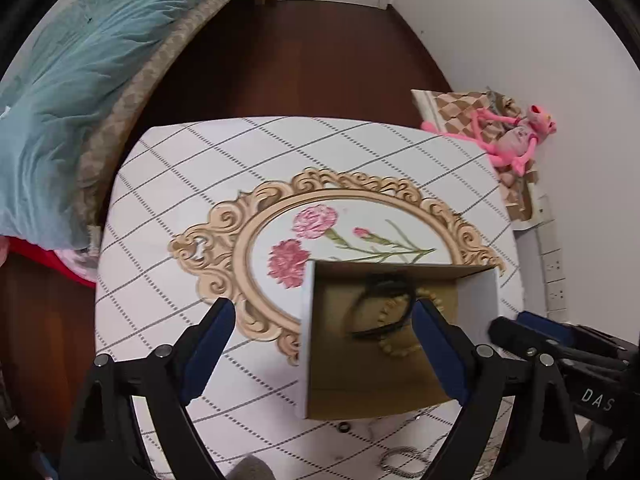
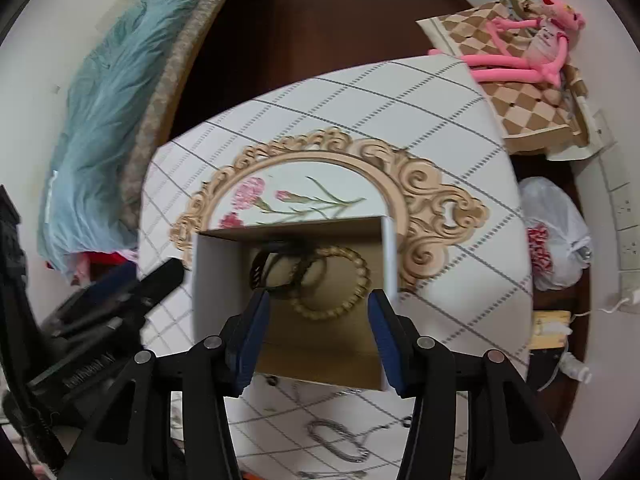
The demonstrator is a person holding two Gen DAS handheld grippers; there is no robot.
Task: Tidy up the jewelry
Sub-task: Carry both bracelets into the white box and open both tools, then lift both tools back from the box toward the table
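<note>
An open cardboard box (image 1: 372, 392) (image 2: 216, 276) stands on the table. Inside lie a beaded cream bracelet (image 1: 396, 346) (image 2: 360, 276) and dark bracelets (image 1: 384, 284) (image 2: 276, 264). My left gripper (image 1: 324, 320) is open and empty, its fingers either side of the box's left wall. My right gripper (image 2: 318, 302) is open and empty above the box's near edge. A silver chain (image 2: 340, 440) (image 1: 404, 460) and a small dark ring (image 1: 343, 427) lie on the table in front of the box.
The table (image 1: 168, 208) has a checked cloth with a printed gold frame and flowers (image 1: 312, 224). A bed with a teal blanket (image 1: 72, 80) is at the left. A pink plush toy (image 2: 532, 52) and a white bag (image 2: 556, 232) sit at the right.
</note>
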